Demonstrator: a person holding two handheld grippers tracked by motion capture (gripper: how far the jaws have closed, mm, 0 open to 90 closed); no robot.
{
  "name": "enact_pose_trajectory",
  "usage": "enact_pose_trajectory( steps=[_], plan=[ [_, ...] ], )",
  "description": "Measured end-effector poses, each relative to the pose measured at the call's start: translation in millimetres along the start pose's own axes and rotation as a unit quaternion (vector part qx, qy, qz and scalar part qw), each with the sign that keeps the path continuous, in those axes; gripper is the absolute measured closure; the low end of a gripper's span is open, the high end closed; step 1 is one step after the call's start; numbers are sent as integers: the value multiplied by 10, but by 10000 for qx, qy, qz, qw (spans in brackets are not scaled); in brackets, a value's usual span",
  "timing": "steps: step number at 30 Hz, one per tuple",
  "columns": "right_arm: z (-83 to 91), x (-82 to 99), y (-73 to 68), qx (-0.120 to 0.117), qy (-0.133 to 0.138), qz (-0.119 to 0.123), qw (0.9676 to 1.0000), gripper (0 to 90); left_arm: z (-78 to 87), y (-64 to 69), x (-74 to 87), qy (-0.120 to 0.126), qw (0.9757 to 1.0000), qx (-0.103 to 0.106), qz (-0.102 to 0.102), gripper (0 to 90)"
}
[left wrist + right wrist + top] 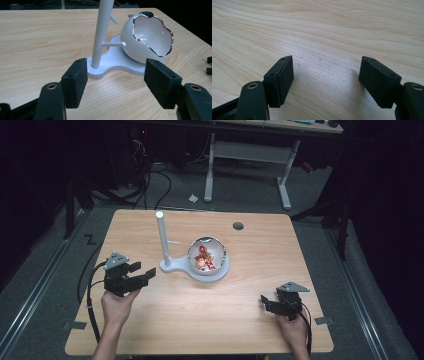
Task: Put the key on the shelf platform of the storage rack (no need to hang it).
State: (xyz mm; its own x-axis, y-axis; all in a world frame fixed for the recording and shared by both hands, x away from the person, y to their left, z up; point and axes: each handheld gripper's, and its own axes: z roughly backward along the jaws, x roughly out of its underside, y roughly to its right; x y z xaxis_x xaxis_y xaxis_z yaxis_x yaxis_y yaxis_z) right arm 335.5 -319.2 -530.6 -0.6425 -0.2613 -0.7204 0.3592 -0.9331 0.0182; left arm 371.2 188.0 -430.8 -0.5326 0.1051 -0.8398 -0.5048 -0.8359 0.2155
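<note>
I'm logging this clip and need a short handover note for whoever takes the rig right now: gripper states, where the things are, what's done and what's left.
Left gripper: open, holding nothing, aimed at the white stand from beside its base.
Right gripper: open, holding nothing, low over bare table near the right front.
Egg-shaped bowl: sits on the stand's base at table centre, with small red and orange pieces inside; I cannot tell what they are.
Done: nothing gripped.
Left: probably close in on the stand or bowl with the left gripper.
</note>
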Motion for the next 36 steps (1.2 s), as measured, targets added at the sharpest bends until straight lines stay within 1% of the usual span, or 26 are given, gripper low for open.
enact_pose_trajectory(
  steps=[6,11,19,22,27,36],
  plan=[
    [0,0,0,0,0,0,10000,282,42,-36,56,-1,10000,-44,49,358],
    [0,0,0,0,-1,-1,10000,282,83,-73,121,43,9998,-70,162,358],
    [0,0,-1,1,0,-2,10000,282,119,-115,204,64,9995,-101,277,358],
    [0,0,-1,1,0,-2,10000,282,119,-120,239,16,9995,-111,279,358],
    [1,0,-2,2,-4,-12,10000,282,113,-128,308,-21,9993,-123,341,360],
    [0,0,0,1,-1,2,10000,282,83,-126,392,-127,9992,-188,324,359]
  ],
)
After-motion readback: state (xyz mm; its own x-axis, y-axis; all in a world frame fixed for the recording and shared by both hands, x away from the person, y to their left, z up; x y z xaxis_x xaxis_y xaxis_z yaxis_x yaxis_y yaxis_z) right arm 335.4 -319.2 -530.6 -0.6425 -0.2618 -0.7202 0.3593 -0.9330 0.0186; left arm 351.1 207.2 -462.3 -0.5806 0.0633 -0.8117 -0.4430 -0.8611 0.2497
